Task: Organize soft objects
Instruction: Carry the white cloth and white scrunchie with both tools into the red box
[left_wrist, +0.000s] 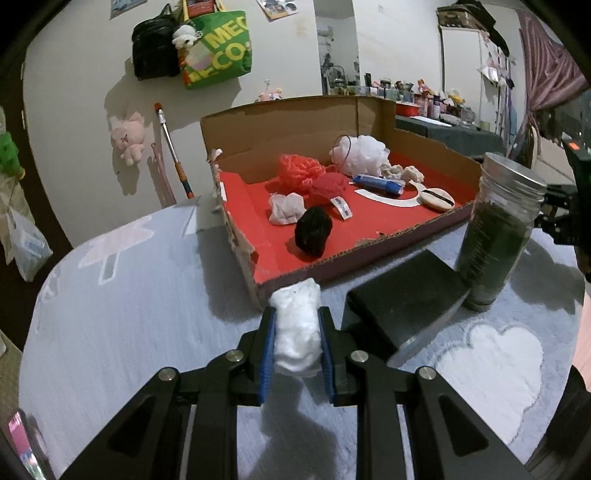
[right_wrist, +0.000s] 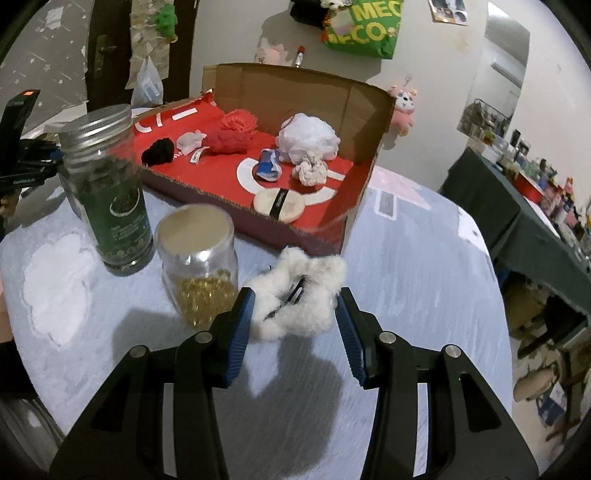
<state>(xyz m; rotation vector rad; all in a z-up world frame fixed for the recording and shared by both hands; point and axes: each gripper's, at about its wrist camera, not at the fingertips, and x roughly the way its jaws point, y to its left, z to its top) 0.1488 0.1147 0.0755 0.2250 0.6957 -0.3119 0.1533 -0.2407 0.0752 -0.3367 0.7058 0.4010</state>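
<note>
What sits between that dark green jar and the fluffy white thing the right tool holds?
A clear jar of golden capsules, seen in the right wrist view, between the green jar and the fluffy piece.

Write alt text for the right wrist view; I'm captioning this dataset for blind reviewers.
The right gripper holds a fluffy white hair clip above a grey tablecloth. Behind it, a red-lined cardboard box holds soft items, including a white mesh pouf; a capsule jar and a dark jar stand left.

The green fabric tote bag hanging on the wall carries cut-off yellow letters, "MEC" above "CO". Print on the dark green glass jar is too small to read.
</note>
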